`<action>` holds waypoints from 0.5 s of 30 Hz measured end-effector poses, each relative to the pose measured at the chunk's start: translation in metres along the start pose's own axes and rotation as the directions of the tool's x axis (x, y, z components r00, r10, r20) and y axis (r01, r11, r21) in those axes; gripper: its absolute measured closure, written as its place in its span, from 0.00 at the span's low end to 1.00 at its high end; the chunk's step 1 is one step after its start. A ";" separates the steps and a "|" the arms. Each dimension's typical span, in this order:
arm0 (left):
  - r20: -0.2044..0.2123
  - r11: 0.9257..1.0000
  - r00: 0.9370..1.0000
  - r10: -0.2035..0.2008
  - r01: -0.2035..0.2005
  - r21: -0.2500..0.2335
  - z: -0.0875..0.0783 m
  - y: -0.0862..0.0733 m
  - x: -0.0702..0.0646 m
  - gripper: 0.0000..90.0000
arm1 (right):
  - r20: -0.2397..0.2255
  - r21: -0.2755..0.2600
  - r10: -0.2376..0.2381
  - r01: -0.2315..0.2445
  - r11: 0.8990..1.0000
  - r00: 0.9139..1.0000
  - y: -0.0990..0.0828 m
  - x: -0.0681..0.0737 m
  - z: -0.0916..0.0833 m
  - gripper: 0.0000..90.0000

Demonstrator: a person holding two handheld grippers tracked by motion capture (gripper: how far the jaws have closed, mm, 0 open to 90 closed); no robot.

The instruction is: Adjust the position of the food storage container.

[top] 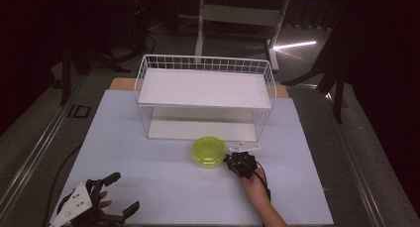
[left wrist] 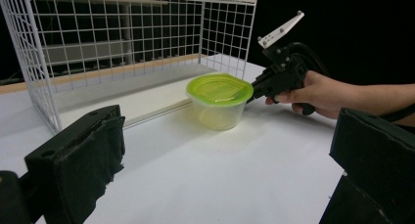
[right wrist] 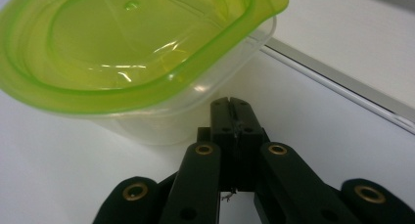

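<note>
A clear plastic container with a translucent green lid [top: 208,151] [left wrist: 219,99] [right wrist: 132,53] stands on the white table, just in front of the wire rack. My right gripper [top: 233,160] [right wrist: 231,105] is shut with nothing between its jaws. Its tips rest at the container's side wall, under the lid's rim; the left gripper view shows this gripper [left wrist: 264,84] and its hand at the container's right. My left gripper [top: 121,194] [left wrist: 222,141] stands wide open near the table's front left corner, far from the container, its pads [left wrist: 78,155] framing that view.
A white wire rack [top: 205,95] [left wrist: 122,43] with an upper shelf and a lower board stands at the back middle of the table [top: 163,187]. The rack's base edge [right wrist: 342,87] runs close behind the container. Dark floor and table legs lie beyond.
</note>
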State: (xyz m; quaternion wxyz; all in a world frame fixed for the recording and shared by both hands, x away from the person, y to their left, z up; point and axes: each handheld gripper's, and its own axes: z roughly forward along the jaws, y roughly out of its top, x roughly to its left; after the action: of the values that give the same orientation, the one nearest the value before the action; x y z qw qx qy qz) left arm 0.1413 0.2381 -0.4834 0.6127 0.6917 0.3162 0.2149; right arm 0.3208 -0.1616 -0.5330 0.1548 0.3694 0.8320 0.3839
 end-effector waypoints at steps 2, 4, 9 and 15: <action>-0.001 1.000 1.000 0.001 -0.001 -0.002 -0.001 0.000 0.000 0.01 | 0.006 0.001 -0.015 0.015 1.000 1.000 0.002 0.002 0.002 1.00; -0.001 1.000 1.000 0.005 -0.005 -0.003 -0.001 0.000 0.000 0.01 | 0.015 -0.013 -0.010 0.010 1.000 1.000 0.004 0.001 -0.001 1.00; -0.001 1.000 1.000 -0.001 0.001 -0.004 -0.001 0.000 0.000 0.01 | 0.003 -0.030 0.043 -0.042 0.999 0.999 -0.001 -0.005 -0.012 1.00; 0.003 1.000 1.000 0.010 -0.010 0.008 0.001 0.000 -0.002 0.01 | -0.008 -0.019 0.021 -0.021 1.000 1.000 -0.005 0.003 -0.011 1.00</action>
State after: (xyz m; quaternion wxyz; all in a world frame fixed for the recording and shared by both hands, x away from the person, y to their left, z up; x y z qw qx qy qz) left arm 0.1411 0.2359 -0.4834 0.6095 0.6959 0.3126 0.2157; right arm 0.3106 -0.1676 -0.5295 0.1510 0.3753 0.8250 0.3946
